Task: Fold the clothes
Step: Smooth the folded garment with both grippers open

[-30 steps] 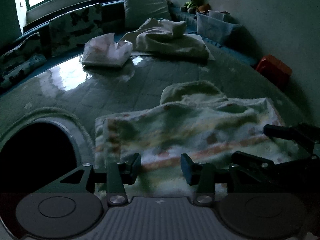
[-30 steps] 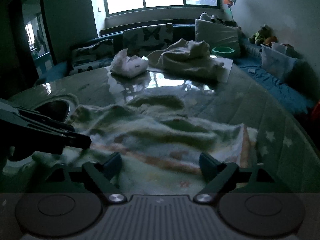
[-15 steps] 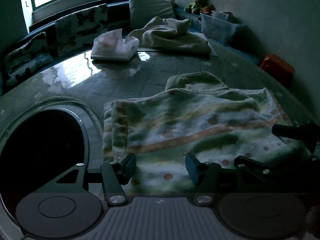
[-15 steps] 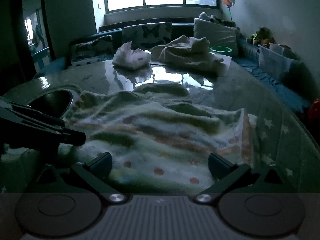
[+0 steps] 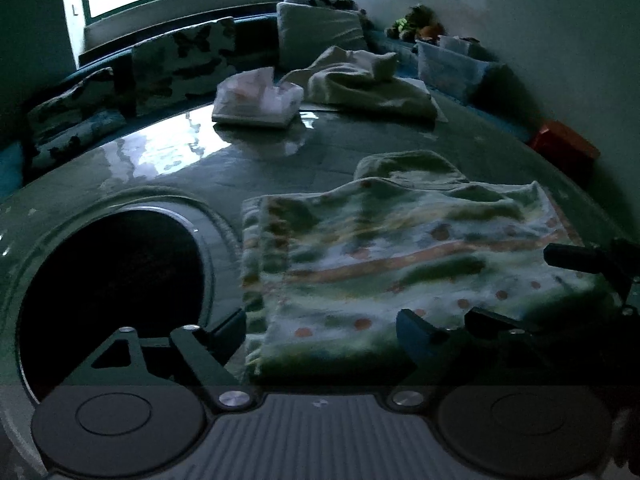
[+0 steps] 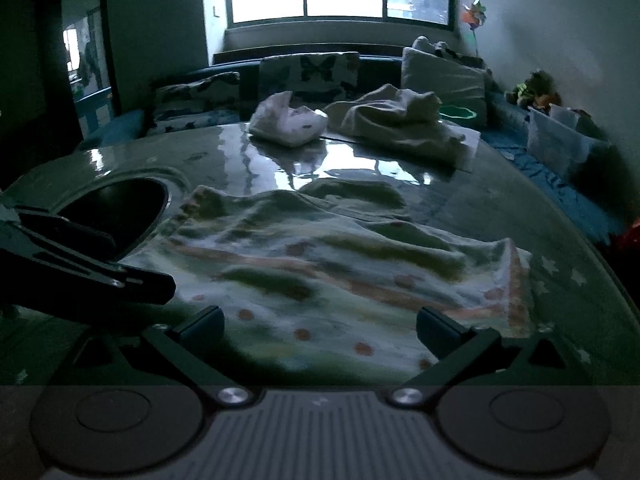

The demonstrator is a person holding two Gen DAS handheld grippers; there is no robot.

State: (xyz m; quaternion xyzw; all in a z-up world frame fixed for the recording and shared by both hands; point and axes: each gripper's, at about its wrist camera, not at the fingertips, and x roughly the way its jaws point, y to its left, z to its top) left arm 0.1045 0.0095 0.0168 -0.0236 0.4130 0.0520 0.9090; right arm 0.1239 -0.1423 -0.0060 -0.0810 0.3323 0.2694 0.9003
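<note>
Since a second ago both claws draw back toward the near edge and widen: the left gripper (image 5: 320, 330), whose fingers sat close together over the cloth, now stands with them well apart and nothing between, and the right gripper (image 6: 320, 328) likewise stands apart and empty, so the patterned garment (image 5: 420, 264) lies released, flat on the table (image 5: 280, 164) at its near right. Judging by the doubled, thick left edge and the squared outline, one fold looks laid and let go; whether more folds are wanted the pictures do not settle. Counting from largest down: one round glossy table; one dark round opening (image 5: 112, 300) at near left; one patterned garment with a paler cloth part (image 5: 408, 164) showing from under its far edge; one crumpled cream garment (image 6: 396, 124) at the far side, unfolded in a heap; one white tissue pack (image 5: 258, 98) left of that heap; two grippers.
</note>
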